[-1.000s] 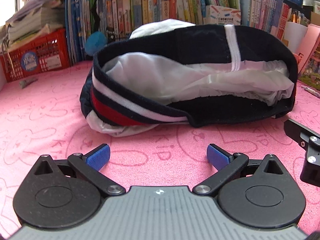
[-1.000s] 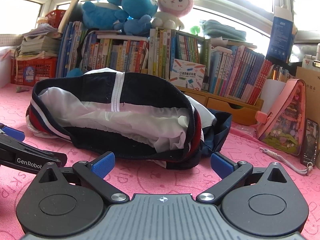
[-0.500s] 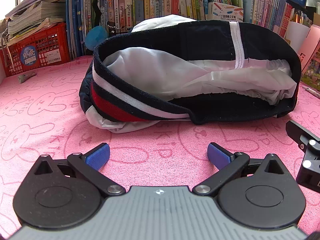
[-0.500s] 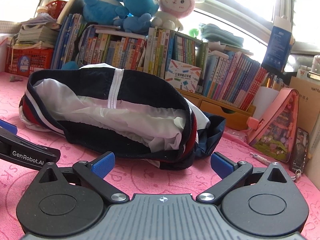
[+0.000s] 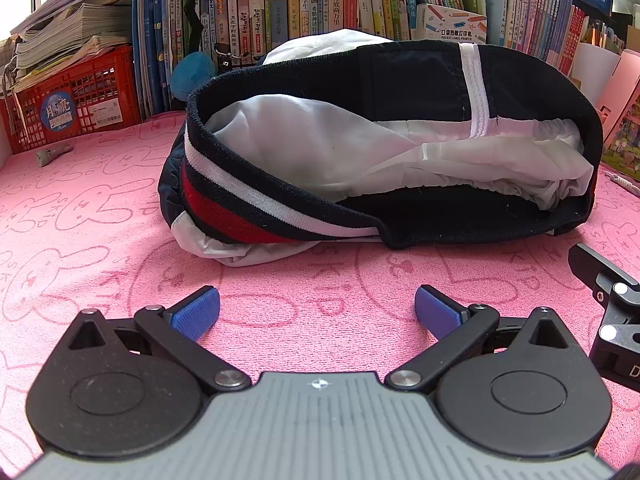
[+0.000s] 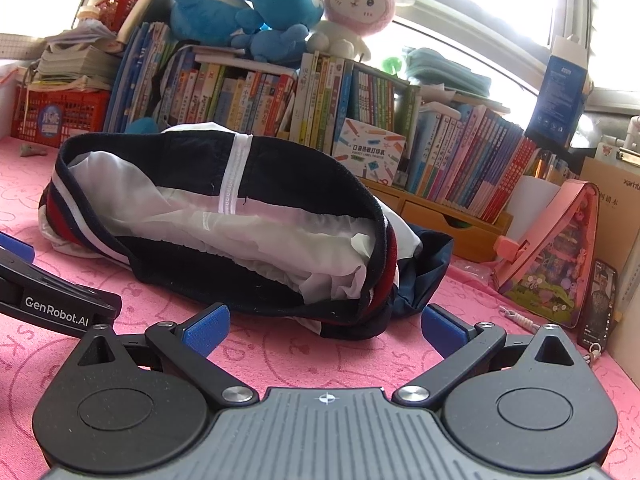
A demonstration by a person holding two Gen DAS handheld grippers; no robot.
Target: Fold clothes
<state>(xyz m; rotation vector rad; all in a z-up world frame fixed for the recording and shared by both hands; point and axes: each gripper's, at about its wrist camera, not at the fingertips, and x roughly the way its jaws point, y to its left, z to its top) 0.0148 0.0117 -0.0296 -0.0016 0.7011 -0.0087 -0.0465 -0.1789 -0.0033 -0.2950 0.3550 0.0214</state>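
A navy garment with a white lining and a red-and-white striped waistband lies crumpled on the pink rabbit-print cloth, its waistband gaping toward me. It also shows in the right wrist view. My left gripper is open and empty, a short way in front of the garment's near hem. My right gripper is open and empty, close to the garment's right end. Each gripper's body shows at the edge of the other's view.
A row of books lines the back edge. A red crate with stacked papers stands at back left. Plush toys sit on the books. A pink pencil case and a phone are at the right.
Both grippers have moved slightly closer to the garment and tilted a little. The garment has not moved; both stay open.
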